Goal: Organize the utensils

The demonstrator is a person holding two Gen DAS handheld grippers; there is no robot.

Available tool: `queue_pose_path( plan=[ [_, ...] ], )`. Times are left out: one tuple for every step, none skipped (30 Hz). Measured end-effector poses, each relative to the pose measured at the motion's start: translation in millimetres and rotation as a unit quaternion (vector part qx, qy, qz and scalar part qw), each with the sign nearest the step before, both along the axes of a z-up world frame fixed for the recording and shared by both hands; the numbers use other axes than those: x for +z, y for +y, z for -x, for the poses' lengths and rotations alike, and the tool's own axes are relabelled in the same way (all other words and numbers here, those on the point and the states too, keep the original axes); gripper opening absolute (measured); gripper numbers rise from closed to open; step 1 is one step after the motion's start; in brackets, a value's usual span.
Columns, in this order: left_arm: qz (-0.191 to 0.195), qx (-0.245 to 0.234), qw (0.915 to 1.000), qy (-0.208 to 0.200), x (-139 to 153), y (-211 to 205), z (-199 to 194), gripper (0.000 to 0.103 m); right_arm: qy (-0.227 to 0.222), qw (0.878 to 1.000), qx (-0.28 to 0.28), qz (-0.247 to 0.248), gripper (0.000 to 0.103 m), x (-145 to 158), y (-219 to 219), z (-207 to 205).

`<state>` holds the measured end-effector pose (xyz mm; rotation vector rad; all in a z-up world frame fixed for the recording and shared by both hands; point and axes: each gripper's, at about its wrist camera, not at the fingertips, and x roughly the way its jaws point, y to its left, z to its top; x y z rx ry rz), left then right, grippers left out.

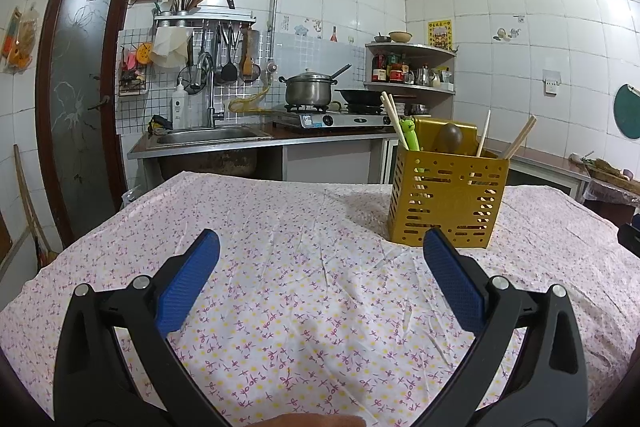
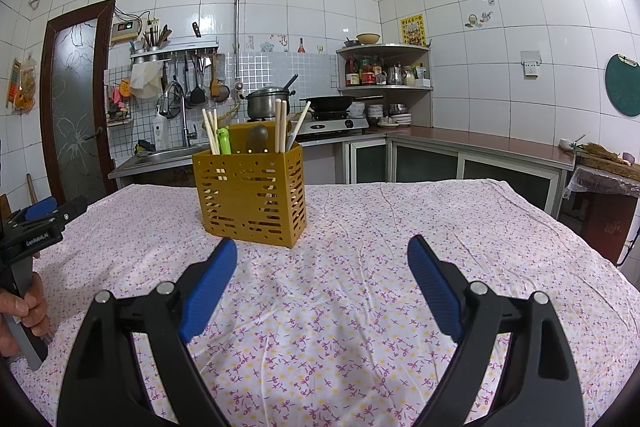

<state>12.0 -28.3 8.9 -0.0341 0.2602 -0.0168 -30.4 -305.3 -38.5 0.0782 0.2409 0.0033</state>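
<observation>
Nearest, the right hand-held gripper and left hand-held gripper gape wide and empty over the floral-clothed surface; the perforated yellow plastic utensil holder, upright with its utensils, stands ahead, closer to the right one

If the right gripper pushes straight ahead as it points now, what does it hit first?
Probably the flowered tablecloth: the right gripper, open and empty, points slightly downward. The yellow utensil holder stands ahead, a bit left of centre; depth is unclear.
</observation>
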Motion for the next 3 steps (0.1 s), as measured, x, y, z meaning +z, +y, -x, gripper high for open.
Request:
queue_pose_path(
  plan=[
    [0.001, 0.000, 1.0000, -0.001, 0.3, 0.6, 0.9, 0.098, 0.000, 1.000, 0.000, 0.000, 0.085, -0.1, -0.1, 0.1],
    [0.001, 0.000, 1.0000, -0.002, 0.4, 0.5, 1.9, 0.098, -0.001, 1.000, 0.000, 0.000, 0.085, -0.1, -0.2, 0.0],
    [0.002, -0.001, 1.0000, -0.003, 0.9, 1.7, 1.5, 0.098, -0.001, 1.000, 0.000, 0.000, 0.085, -0.1, -0.3, -0.1]
  ],
)
